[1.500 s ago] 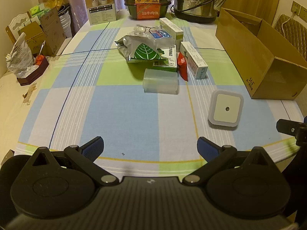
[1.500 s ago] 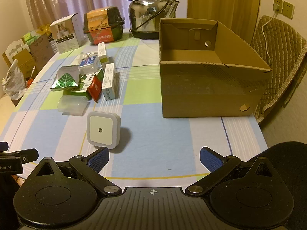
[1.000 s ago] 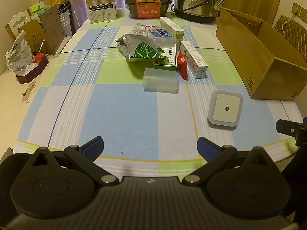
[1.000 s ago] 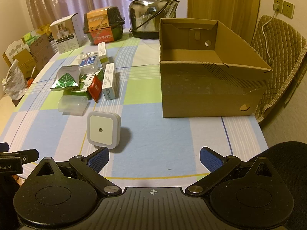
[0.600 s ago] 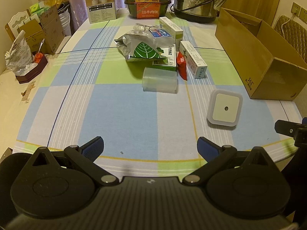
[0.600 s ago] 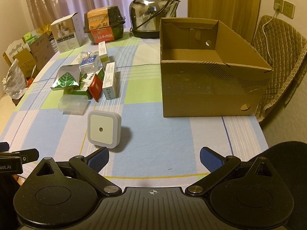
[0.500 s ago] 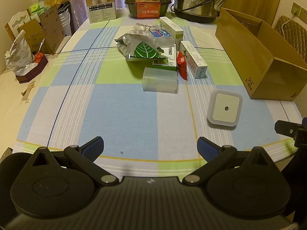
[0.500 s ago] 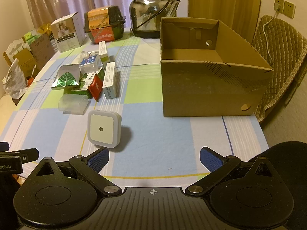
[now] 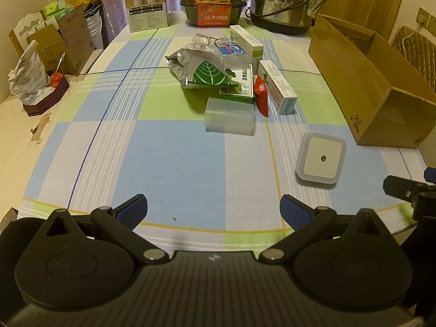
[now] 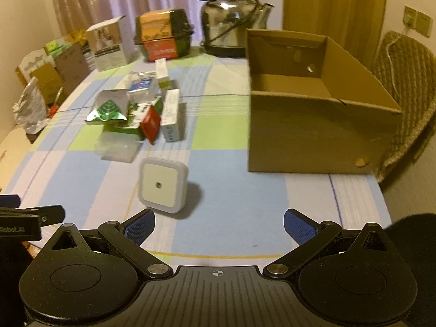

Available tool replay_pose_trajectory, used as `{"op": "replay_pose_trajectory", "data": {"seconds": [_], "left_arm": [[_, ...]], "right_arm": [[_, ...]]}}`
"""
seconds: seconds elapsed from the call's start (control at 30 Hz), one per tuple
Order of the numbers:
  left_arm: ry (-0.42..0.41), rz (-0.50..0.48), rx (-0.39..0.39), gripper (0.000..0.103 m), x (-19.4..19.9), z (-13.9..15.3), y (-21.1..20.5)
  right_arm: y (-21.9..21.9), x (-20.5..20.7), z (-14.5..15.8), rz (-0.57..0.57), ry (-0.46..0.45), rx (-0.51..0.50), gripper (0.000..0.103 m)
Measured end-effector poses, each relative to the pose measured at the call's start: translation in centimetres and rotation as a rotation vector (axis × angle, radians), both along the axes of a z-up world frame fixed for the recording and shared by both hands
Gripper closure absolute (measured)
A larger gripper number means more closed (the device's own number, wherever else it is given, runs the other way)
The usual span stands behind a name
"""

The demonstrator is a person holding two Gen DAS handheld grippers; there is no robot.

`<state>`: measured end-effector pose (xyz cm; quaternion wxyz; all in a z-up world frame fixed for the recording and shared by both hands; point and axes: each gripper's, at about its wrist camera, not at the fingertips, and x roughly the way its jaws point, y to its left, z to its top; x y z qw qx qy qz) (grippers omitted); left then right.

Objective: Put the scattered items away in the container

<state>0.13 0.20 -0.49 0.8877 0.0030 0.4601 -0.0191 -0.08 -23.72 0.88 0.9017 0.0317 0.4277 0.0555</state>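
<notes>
**White night-light: first pick for the right gripper**

White and square, the night-light (image 10: 163, 184) stands on edge on the checked tabletop (image 10: 239, 218), nearest of the scattered items and apart from the heap behind it. The cardboard box (image 10: 313, 125) stands open-topped to its right, with nothing seen inside it. The right gripper (image 10: 218, 224) is held low at the near edge, jaws spread wide and empty; the night-light lies just ahead of the left jaw. The left gripper (image 9: 214, 208) is likewise wide open and empty, facing the translucent case (image 9: 229, 115) and the foil pouch (image 9: 203, 70) further off.

The approach is best made by shifting the right gripper leftward until the night-light is centred between the jaws. The two flat side faces are judged the surest contact; the rounded corners are likely to slip. Since the item stands on edge, it may be toppled by a one-sided touch, so both jaws should be closed evenly. It is then lifted clear of the box rim before release.
</notes>
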Motion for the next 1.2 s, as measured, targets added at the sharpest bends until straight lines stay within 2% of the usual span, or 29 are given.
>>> {"op": "replay_pose_trajectory", "data": {"seconds": [0.2, 0.43, 0.57, 0.77, 0.87, 0.97, 1.2], "left_arm": [[-0.057, 0.007, -0.021, 0.001, 0.6, 1.6, 1.0], [-0.140, 0.014, -0.005, 0.001, 3.0, 2.6, 2.8], [-0.158, 0.042, -0.007, 0.001, 4.8, 2.5, 4.6], [-0.137, 0.056, -0.012, 0.001, 6.7, 1.3, 6.2], [-0.105, 0.065, -0.053, 0.002, 7.5, 0.4, 6.5], [-0.070, 0.065, -0.086, 0.007, 7.9, -0.5, 6.5], [-0.030, 0.027, -0.076, 0.007, 8.9, -1.8, 5.9]], "right_arm": [[0.7, 0.2, 0.8, -0.011, -0.097, 0.018, 0.000], [3.4, 2.9, -0.7, -0.020, 0.005, 0.062, 0.000], [5.3, 4.1, -2.3, -0.041, 0.054, 0.069, 0.000], [7.4, 5.5, -4.6, -0.095, 0.024, 0.021, 0.000], [8.1, 5.9, -5.5, -0.100, 0.011, 0.009, 0.000], [8.7, 6.4, -6.2, -0.103, 0.003, -0.014, 0.000], [9.1, 7.0, -7.3, -0.114, 0.020, -0.070, 0.000]]}}
